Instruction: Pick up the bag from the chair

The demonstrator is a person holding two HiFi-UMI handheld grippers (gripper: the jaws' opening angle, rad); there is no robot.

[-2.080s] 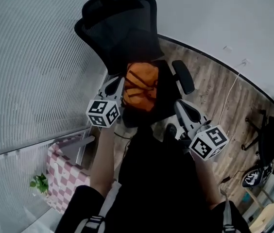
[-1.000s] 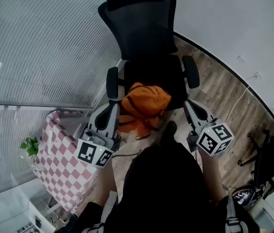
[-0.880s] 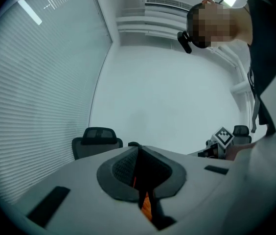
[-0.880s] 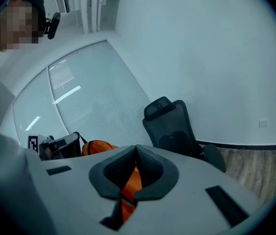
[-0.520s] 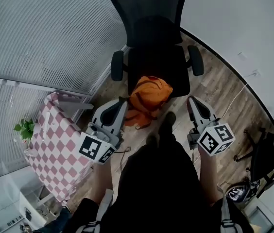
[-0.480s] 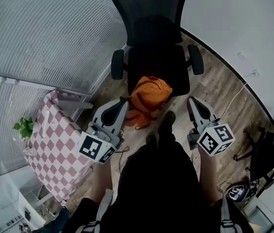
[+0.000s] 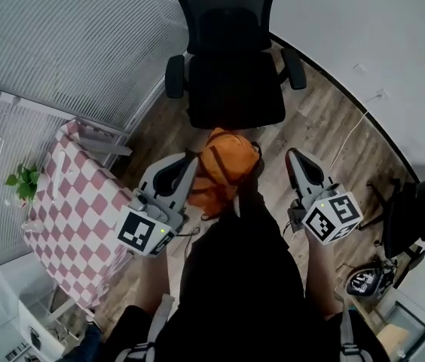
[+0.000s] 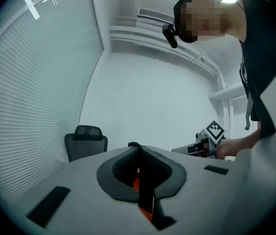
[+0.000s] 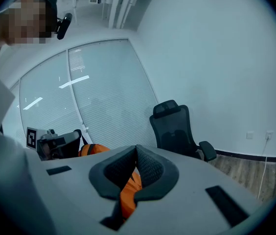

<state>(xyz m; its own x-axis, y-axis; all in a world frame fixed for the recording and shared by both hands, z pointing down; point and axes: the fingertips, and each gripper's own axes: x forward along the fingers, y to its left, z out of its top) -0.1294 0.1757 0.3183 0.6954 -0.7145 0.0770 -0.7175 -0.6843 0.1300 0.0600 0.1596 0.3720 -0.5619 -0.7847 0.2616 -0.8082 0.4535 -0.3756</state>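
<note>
The orange bag [image 7: 224, 168] hangs in the air in front of the person, off the black office chair [image 7: 231, 59], whose seat is bare. My left gripper [image 7: 192, 159] is at the bag's left side, shut on an orange strap that shows between its pads [image 8: 138, 153]. At the bag's right, my right gripper [image 7: 291, 155] is shut with orange fabric pinched under its pads [image 9: 136, 153]. In the right gripper view the bag [image 9: 91, 150] bulges beside the left gripper, with the chair [image 9: 174, 126] behind it. The chair [image 8: 85, 143] also stands far off in the left gripper view.
A table with a pink and white checked cloth [image 7: 69, 217] stands at the left, a small plant [image 7: 20, 183] beside it. Slatted blinds line the left wall. A white cable [image 7: 348, 145] runs over the wood floor. A second dark chair [image 7: 416, 213] is at the right.
The bag has come off the chair seat. Both grippers have drawn back from the chair with it, and the chair now lies farther away at the top of the head view.
</note>
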